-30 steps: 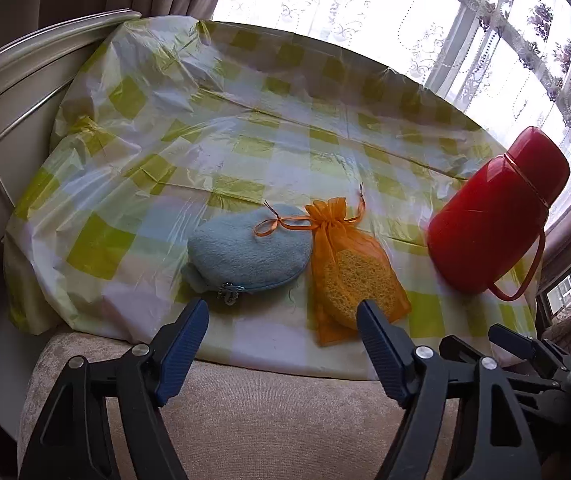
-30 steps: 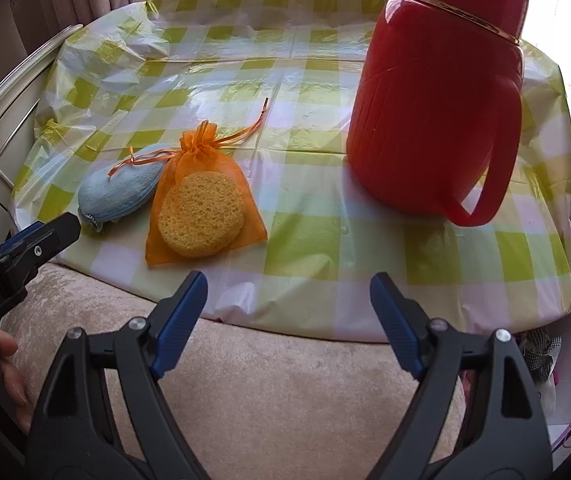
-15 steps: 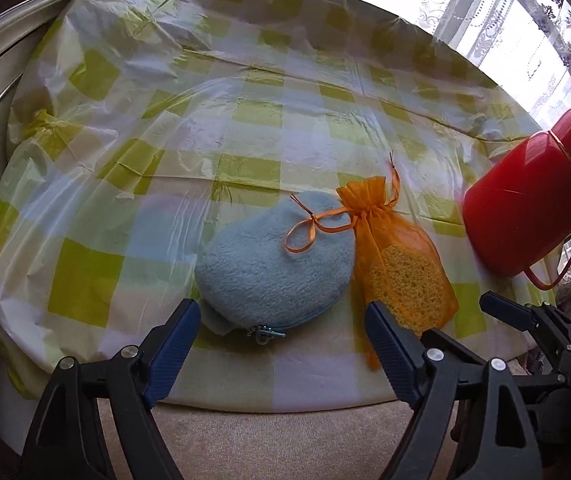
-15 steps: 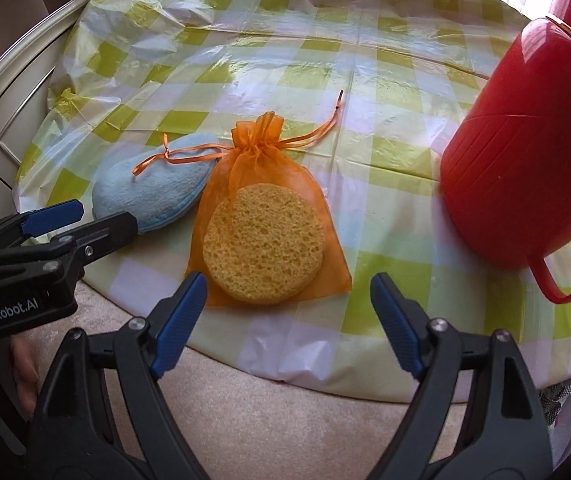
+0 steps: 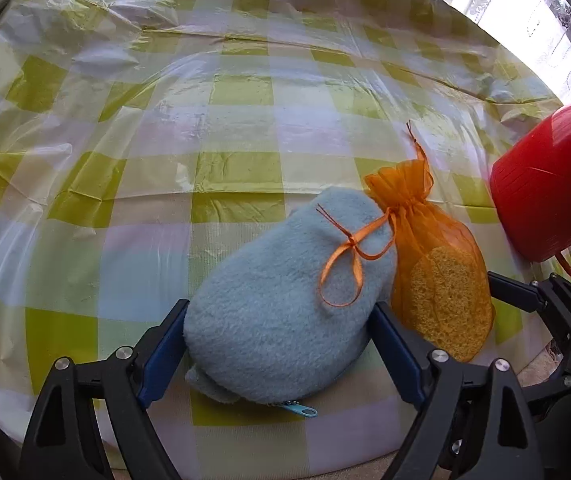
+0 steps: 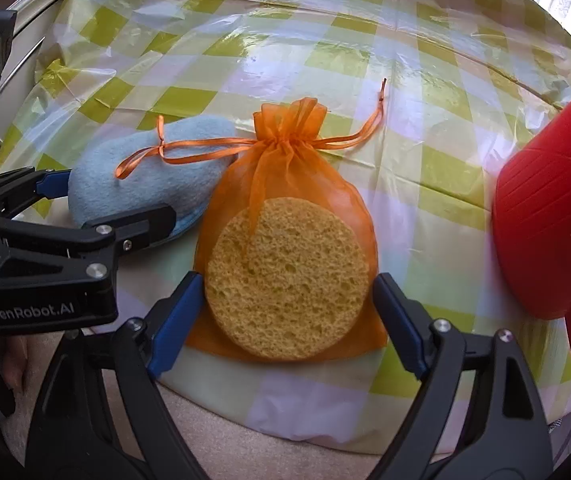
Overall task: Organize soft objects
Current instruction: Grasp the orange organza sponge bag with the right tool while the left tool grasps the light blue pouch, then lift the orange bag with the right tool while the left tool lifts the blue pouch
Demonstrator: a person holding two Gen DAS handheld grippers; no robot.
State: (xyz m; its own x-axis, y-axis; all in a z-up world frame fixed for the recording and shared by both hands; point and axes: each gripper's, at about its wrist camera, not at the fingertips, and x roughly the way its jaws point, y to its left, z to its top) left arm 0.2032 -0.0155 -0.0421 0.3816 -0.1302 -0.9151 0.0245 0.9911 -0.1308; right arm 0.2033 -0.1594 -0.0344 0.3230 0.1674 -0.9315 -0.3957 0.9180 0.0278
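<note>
A fuzzy light-blue zip pouch point(image 5: 285, 304) lies on the checked tablecloth point(image 5: 165, 120); it also shows in the right wrist view point(image 6: 141, 176). My left gripper point(image 5: 281, 356) is open, its jaws either side of the pouch's near end. An orange mesh drawstring bag point(image 6: 285, 200) holding a round yellow sponge point(image 6: 285, 276) lies right of the pouch; its ribbon drapes over the pouch. The bag also shows in the left wrist view point(image 5: 433, 256). My right gripper point(image 6: 285, 320) is open, its jaws flanking the sponge and bag.
A red plastic jug point(image 6: 549, 220) with a handle stands on the table to the right, close to the bag; it also shows in the left wrist view point(image 5: 545, 184). A beige cushioned surface point(image 6: 285, 452) lies in front of the table edge.
Both grippers have moved forward over the table edge. The left now straddles the blue pouch and the right straddles the orange bag. Both stay open.
</note>
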